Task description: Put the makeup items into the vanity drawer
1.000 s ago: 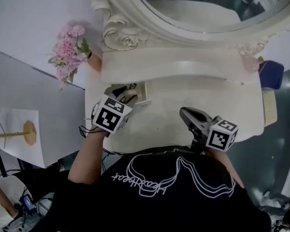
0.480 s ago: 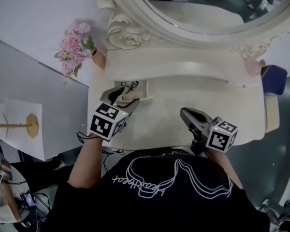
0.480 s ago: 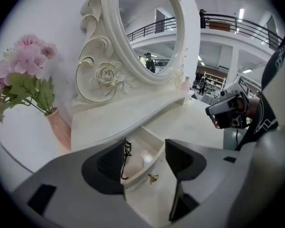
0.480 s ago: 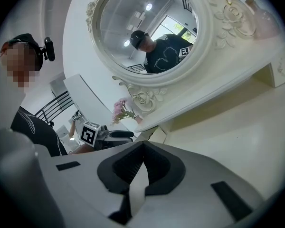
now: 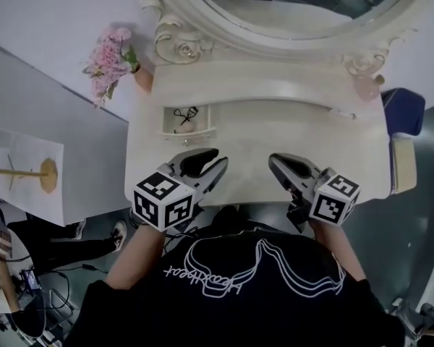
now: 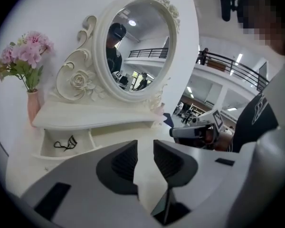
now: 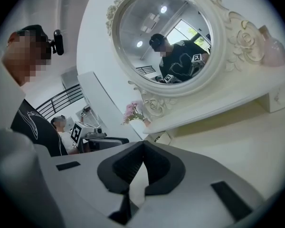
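Observation:
The vanity's small left drawer [image 5: 165, 123] stands pulled out. A black eyelash curler [image 5: 186, 113] lies in it, with a small beige item [image 5: 181, 129] beside it. The left gripper view shows the same drawer [image 6: 48, 150] and curler [image 6: 65, 144] at lower left. My left gripper [image 5: 215, 160] hovers over the tabletop's front edge, short of the drawer. Its jaws have just been closing and stand a narrow gap apart [image 6: 146, 145] with nothing between them. My right gripper [image 5: 275, 161] hangs over the front middle of the top, jaws together [image 7: 143, 144] and holding nothing.
A vase of pink flowers [image 5: 108, 60] stands at the shelf's left end and a pink bottle [image 5: 367, 87] at its right end. The oval mirror [image 5: 296, 6] rises behind. A blue seat [image 5: 403, 110] is to the right, and a person's shoes [image 5: 94, 230] are on the floor at left.
My left gripper has drawn back from the drawer towards the table's front edge and risen, leaving the drawer's contents in full sight. The right gripper has lifted slightly.

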